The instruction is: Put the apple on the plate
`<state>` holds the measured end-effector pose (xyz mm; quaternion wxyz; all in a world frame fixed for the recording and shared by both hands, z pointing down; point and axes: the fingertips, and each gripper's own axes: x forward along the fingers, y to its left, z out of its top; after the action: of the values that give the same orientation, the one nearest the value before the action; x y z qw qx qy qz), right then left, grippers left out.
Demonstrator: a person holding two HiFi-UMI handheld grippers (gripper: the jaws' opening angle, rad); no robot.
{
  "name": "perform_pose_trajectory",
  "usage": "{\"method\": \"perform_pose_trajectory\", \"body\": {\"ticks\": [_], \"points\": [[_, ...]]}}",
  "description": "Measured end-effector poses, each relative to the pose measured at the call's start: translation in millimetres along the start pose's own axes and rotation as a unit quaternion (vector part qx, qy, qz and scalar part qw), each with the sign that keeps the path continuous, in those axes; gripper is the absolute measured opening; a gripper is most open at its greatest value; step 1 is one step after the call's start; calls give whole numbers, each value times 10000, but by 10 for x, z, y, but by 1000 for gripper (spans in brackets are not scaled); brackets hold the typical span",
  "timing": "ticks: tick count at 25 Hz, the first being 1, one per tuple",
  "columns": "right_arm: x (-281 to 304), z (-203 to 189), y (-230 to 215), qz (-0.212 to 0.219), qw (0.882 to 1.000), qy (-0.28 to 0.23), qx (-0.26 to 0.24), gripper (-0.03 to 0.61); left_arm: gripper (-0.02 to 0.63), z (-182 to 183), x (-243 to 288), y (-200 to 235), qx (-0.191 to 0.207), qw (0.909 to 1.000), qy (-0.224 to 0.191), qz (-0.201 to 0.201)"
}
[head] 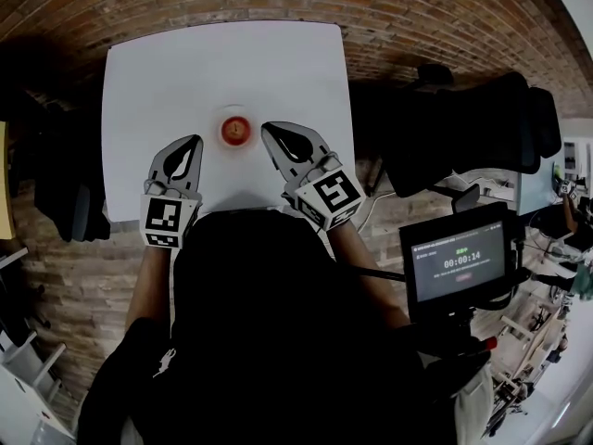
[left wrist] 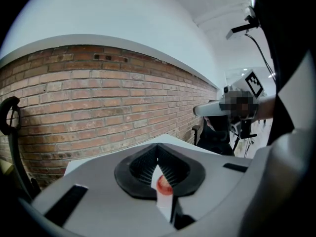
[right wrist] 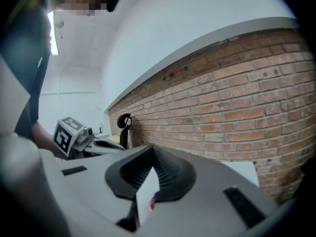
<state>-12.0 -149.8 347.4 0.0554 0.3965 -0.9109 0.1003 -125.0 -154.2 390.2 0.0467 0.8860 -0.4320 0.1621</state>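
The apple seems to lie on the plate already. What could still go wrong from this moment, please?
1. The plate looks barely wider than the apple, so a small knock could roll the apple onto the table.
2. The left gripper and right gripper, both shut and empty, flank the plate closely; a careless sideways move might hit it.

L gripper (head: 195, 140) sits left of centre in head view. Jaws together, tips pointing up-frame w/ slight lean right. L marker cube (head: 167, 221) at its rear, L forearm (head: 148, 286) runs down-frame to lower left. R gripper (head: 268, 129) is right of centre, jaws also together, tips angled up-left. R marker cube (head: 332, 196) behind it, R forearm (head: 369, 272) trails to lower right. Grippers apart, tips converging. Both gripper views: jaw tips meet mid-frame.
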Motion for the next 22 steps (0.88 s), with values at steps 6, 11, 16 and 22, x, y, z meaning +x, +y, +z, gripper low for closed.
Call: {"method": "perform_pose_trajectory", "body": {"ticks": [6, 11, 16, 22], "points": [[20, 29, -33, -67, 10000, -15, -28, 3, 8, 26, 13, 84, -177, 9998, -38, -18], [5, 8, -53, -146, 9999, 11, -36, 3, 8, -50, 73, 22, -147, 9998, 98, -109], [10, 6, -79, -217, 9997, 46, -49, 3, 8, -63, 137, 13, -99, 9997, 143, -180], [29, -8, -76, -208, 9997, 99, -89, 3, 8, -117, 187, 19, -51, 9995, 246, -206]]}}
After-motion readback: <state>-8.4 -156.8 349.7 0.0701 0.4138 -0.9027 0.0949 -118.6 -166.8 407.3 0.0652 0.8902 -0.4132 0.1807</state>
